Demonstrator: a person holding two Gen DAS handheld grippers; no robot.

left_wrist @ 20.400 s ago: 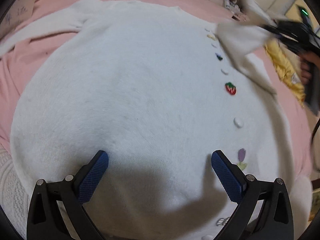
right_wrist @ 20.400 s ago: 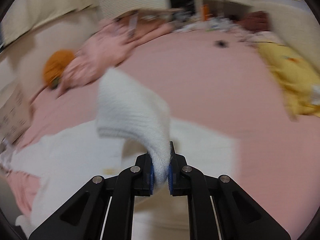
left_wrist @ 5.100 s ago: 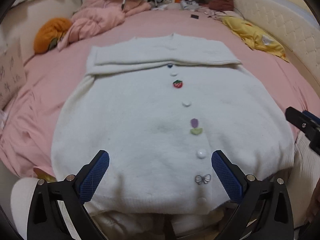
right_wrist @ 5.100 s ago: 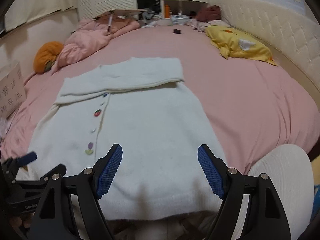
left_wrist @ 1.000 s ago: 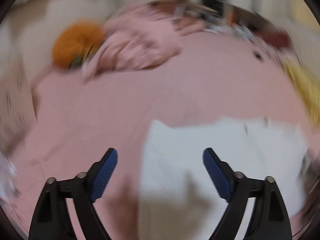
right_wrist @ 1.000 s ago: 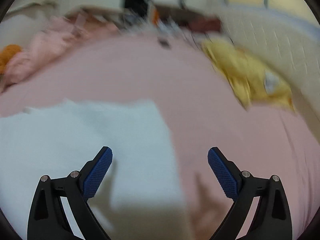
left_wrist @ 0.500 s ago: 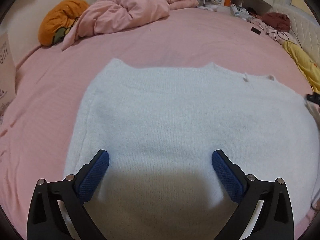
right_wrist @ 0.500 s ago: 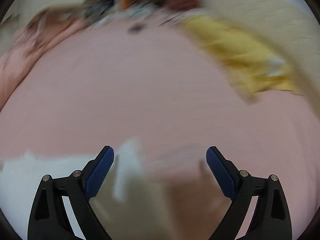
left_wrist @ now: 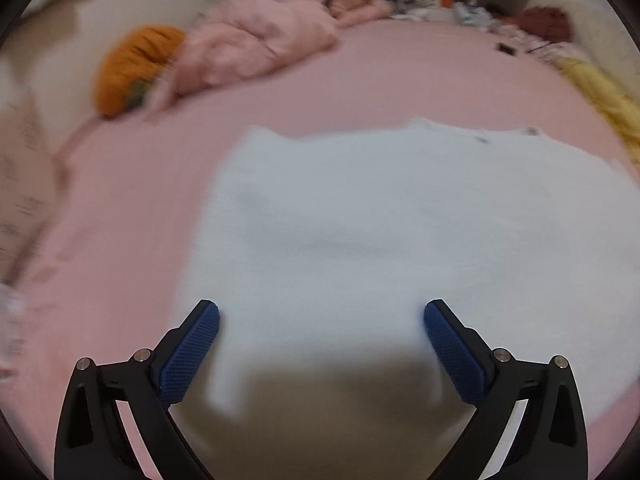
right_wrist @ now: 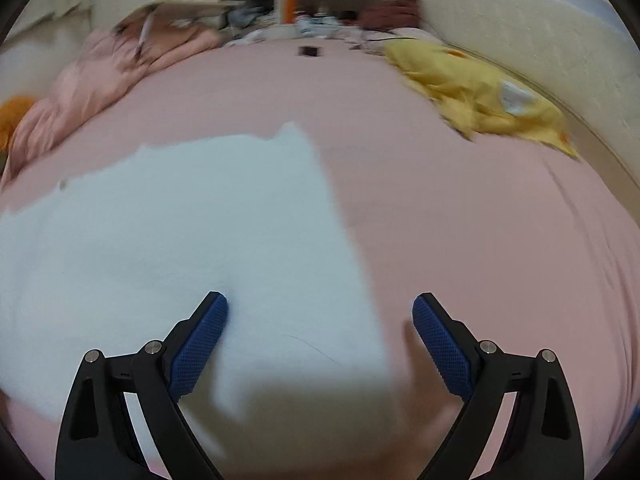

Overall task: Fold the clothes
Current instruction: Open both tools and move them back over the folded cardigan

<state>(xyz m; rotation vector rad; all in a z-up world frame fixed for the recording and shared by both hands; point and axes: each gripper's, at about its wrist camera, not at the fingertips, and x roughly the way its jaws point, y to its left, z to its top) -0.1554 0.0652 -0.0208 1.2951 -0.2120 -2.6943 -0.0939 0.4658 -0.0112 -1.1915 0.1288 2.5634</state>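
A white knitted cardigan (left_wrist: pixel 380 216) lies folded in half on the pink bed sheet (left_wrist: pixel 132 208), its plain back side up, buttons hidden. My left gripper (left_wrist: pixel 322 328) hovers open over its near left part, nothing between the blue pads. In the right wrist view the same cardigan (right_wrist: pixel 180 220) fills the left half, its right edge running down the middle. My right gripper (right_wrist: pixel 320 322) is open above that right edge, one finger over the knit and the other over bare sheet. Both views are motion-blurred.
A crumpled pink blanket (left_wrist: pixel 260 48) and an orange cushion (left_wrist: pixel 132 68) lie at the far left of the bed. A yellow garment (right_wrist: pixel 480 92) sits at the far right beside the padded cream bed surround (right_wrist: pixel 540 32). Clutter and shelves stand beyond the bed.
Both grippers stay open and have swung: the left view has shifted so the cardigan sits further right, and the right view has pulled back over the cardigan's right edge.
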